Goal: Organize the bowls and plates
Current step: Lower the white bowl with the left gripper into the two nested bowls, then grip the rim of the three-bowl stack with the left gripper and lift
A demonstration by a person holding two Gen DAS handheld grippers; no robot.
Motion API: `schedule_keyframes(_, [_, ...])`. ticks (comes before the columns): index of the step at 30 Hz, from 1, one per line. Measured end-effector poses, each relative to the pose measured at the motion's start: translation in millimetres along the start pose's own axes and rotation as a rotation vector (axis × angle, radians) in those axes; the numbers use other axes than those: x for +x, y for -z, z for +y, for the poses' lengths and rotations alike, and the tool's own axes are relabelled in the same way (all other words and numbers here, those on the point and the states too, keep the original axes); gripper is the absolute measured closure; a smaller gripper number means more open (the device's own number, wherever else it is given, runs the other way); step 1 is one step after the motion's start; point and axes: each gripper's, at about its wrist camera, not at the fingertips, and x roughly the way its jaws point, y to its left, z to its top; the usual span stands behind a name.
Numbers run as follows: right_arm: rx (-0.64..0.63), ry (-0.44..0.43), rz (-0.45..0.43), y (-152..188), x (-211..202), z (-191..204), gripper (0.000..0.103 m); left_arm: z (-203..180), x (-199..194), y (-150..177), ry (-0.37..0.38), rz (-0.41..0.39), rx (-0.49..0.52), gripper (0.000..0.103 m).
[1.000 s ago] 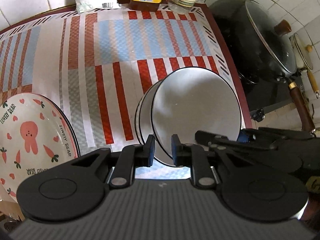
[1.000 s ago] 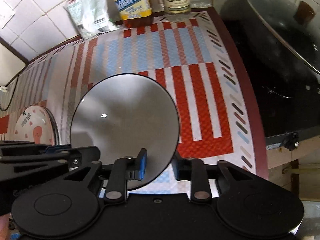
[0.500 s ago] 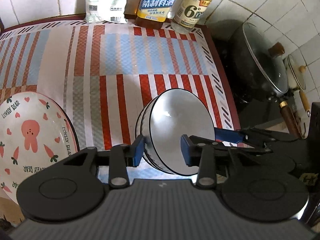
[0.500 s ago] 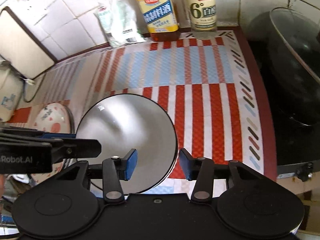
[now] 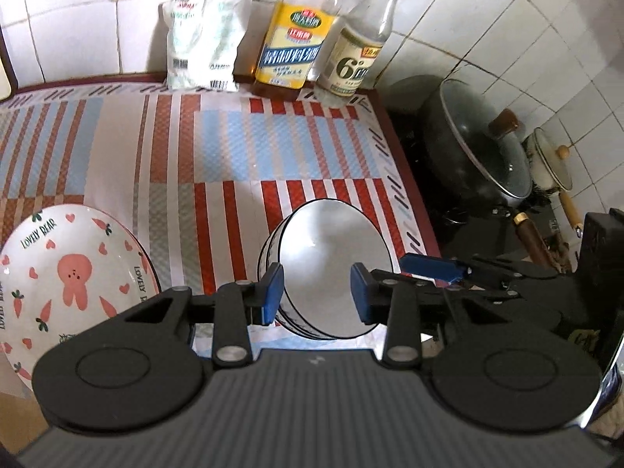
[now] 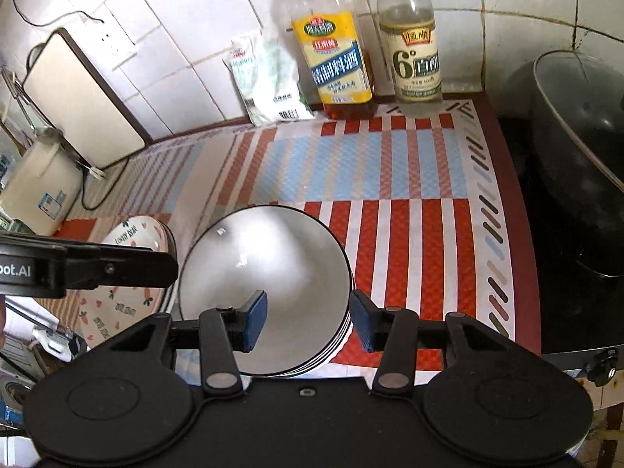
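Both grippers, left (image 5: 316,292) and right (image 6: 308,321), hover with jaws just opened and parted, gripping nothing, above stacked bowls (image 6: 265,292) resting on the striped mat (image 6: 390,171) just ahead, beside a rabbit plate (image 5: 70,273).

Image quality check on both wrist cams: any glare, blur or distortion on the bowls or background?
Left wrist view: strong fisheye bending of the wall tiles; the stacked bowls look soft, with a washed-out sheen inside; bottle labels blurred. Right wrist view: small glare spots inside the top bowl; bottle labels readable; the black pot at the right edge sits in deep shadow.
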Motion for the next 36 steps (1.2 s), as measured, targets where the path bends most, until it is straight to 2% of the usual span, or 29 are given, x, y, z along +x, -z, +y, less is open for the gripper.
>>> schedule_keyframes(6, [-0.042,0.007,-0.111,12.7,-31.5,11.3,0.048,0.5,-25.4,17.0,0.029,-0.081,0.066,0.066])
schedule_keyframes(9, [-0.099,0.016,-0.168,24.9,-47.9,21.5,0.043,1.1,-31.8,26.9,0.022,-0.068,0.073,0.066])
schedule_keyframes(12, [-0.163,0.033,-0.222,42.4,-64.1,32.7,0.039,1.6,-40.4,39.0,0.019,-0.089,0.075,0.065])
schedule_keyframes(17, [-0.248,0.05,-0.273,76.6,-77.6,43.6,0.034,4.7,-50.3,62.2,0.036,-0.167,0.078,0.062])
schedule_keyframes(19, [-0.258,0.051,-0.296,91.0,-77.5,44.3,0.028,6.0,-50.4,70.5,0.041,-0.202,0.091,0.061])
schedule_keyframes(21, [-0.264,0.054,-0.315,104.2,-73.2,43.7,0.014,6.2,-47.4,78.3,0.05,-0.241,0.102,0.056])
schedule_keyframes(23, [-0.276,0.067,-0.339,117.7,-65.3,42.5,0.01,6.7,-42.3,84.7,0.061,-0.276,0.114,0.051])
schedule_keyframes(27, [-0.3,0.103,-0.343,135.0,-33.5,37.1,0.007,8.5,-24.4,90.1,0.087,-0.317,0.108,0.038])
schedule_keyframes(30, [-0.282,0.129,-0.359,144.2,-3.8,30.8,0.006,15.2,-2.9,88.7,0.104,-0.311,0.058,0.036])
schedule_keyframes(32, [-0.266,0.141,-0.372,149.1,14.9,27.9,0.005,23.0,13.1,86.1,0.101,-0.288,-0.013,0.036])
schedule_keyframes(36, [-0.257,0.16,-0.387,151.6,49.6,26.6,0.005,37.3,35.8,81.1,0.149,-0.253,-0.117,0.036])
